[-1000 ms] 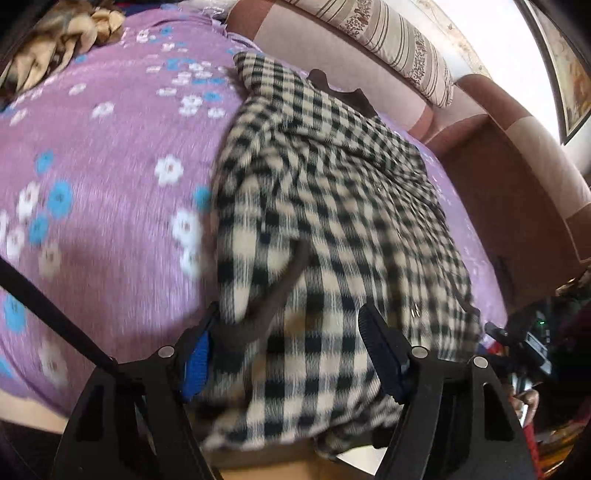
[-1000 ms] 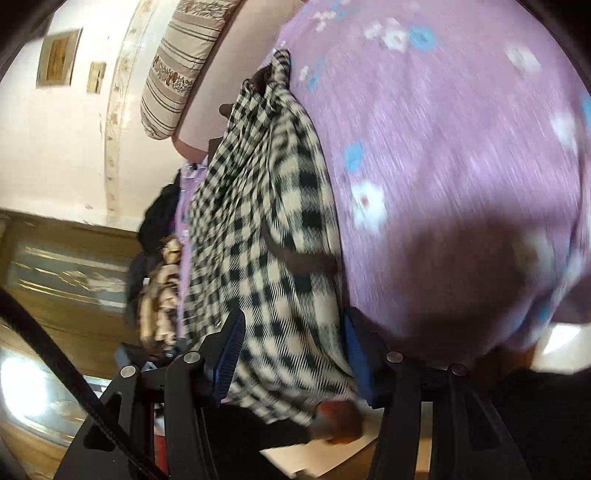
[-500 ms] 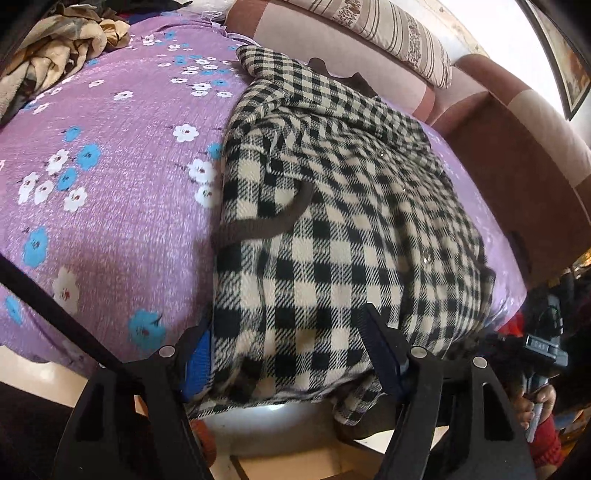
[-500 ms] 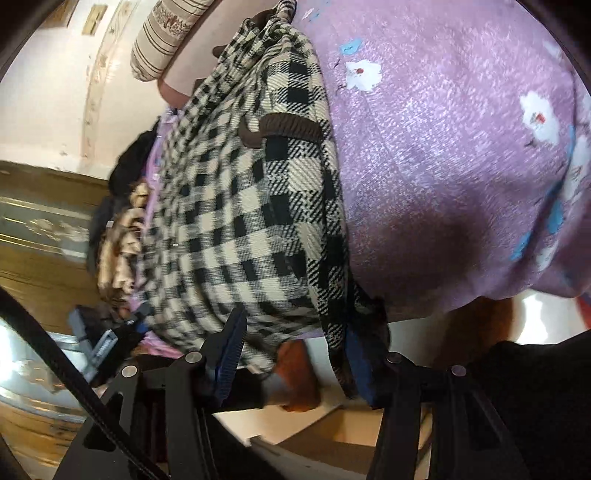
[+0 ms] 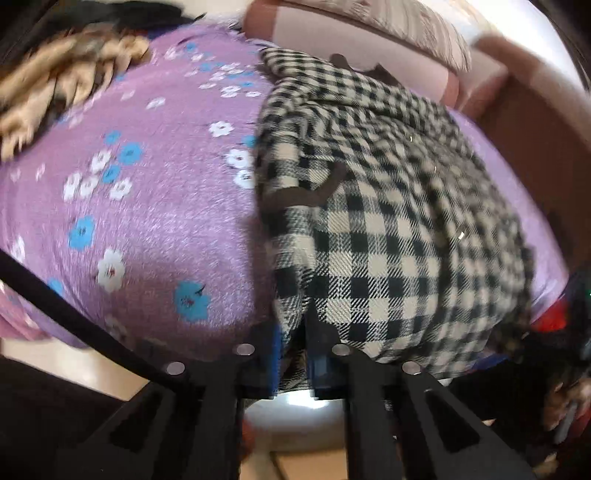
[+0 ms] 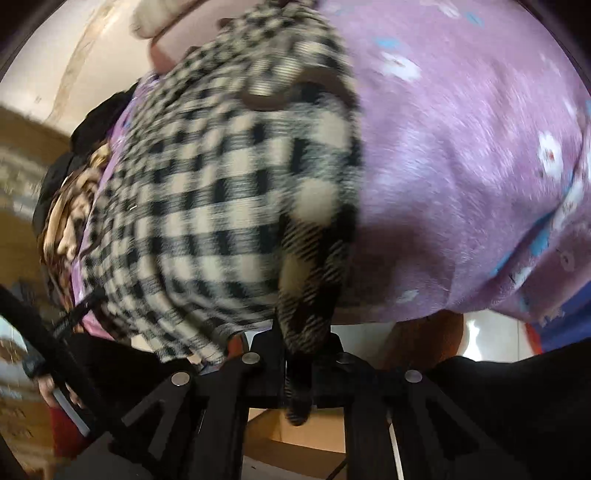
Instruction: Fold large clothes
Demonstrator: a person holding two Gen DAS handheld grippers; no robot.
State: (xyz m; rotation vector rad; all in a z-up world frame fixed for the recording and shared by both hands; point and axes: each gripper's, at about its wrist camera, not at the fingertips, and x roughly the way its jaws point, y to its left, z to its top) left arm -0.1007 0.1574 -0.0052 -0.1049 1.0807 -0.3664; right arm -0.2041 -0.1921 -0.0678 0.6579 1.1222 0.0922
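A black-and-cream checked garment (image 5: 388, 221) lies lengthwise on a purple flowered bedspread (image 5: 147, 221), its hem hanging over the near edge. A brown strap (image 5: 306, 192) crosses its left side. My left gripper (image 5: 293, 354) is shut on the hem at its left corner, the cloth pinched between the blue pads. In the right wrist view the same garment (image 6: 207, 206) fills the left half, and my right gripper (image 6: 299, 354) is shut on its other hem corner (image 6: 306, 306), which bunches and hangs down between the fingers.
A brown and pink sofa back (image 5: 524, 122) with a striped cushion (image 5: 413, 33) runs behind the bedspread. A tan patterned cloth heap (image 5: 62, 85) lies at the far left. A pale floor and a cardboard box (image 6: 310, 432) lie below the near edge.
Both grippers went from open, straddling the hem, to shut on it. Each moved toward its own hem corner, and the right one's corner now bunches up between its fingers.
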